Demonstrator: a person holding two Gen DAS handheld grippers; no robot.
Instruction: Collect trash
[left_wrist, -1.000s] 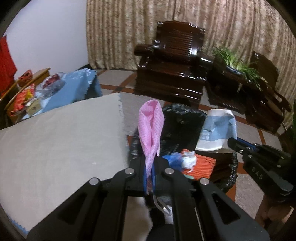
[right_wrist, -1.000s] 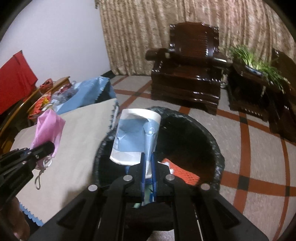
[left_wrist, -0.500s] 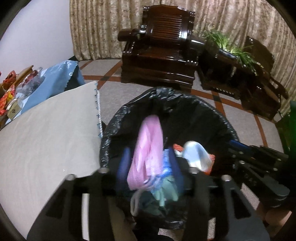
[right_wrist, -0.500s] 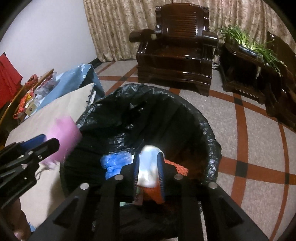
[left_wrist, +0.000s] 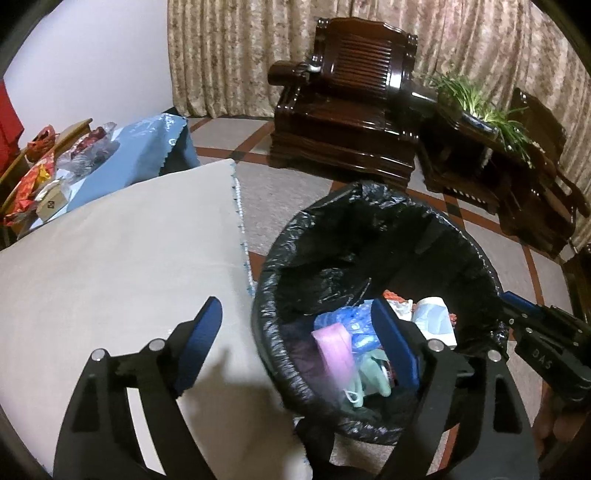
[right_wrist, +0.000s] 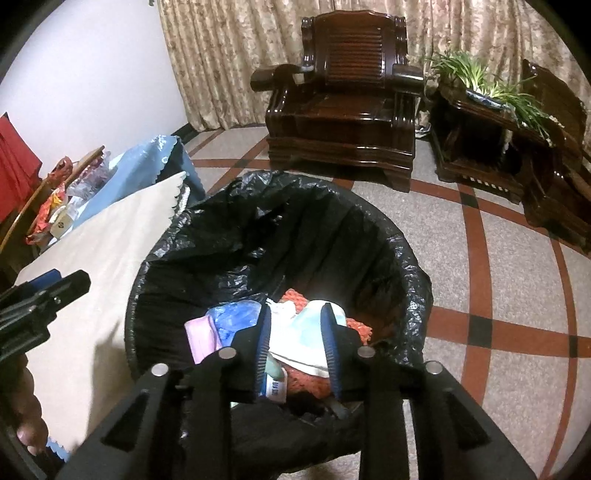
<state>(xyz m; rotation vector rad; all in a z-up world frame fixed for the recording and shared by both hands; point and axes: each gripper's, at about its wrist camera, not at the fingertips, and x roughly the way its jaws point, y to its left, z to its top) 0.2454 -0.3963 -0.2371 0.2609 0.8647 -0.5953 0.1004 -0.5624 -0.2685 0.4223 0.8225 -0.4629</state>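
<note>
Trash already lies inside the black-lined bin (left_wrist: 369, 236), which stands on the floor just beside the bench (left_wrist: 110, 266) with its beige cloth. The left gripper (left_wrist: 299, 334) hangs over the rim at about 8 o'clock of the bin, its jaws opening wide with nothing pressed between them; the pink mesh bag (left_wrist: 334, 354) sits below on the heap, free of the pads. The right gripper (right_wrist: 295, 343) is over the bin at 6 o'clock, its jaws opening too, and the white and blue paper cup (right_wrist: 303, 332) lies between them, apparently released. The risk, as I judge it, is that the cup catches on a pad and is dragged out when the gripper lifts. A low finger could also snag the loose liner and pull it off the rim.
</note>
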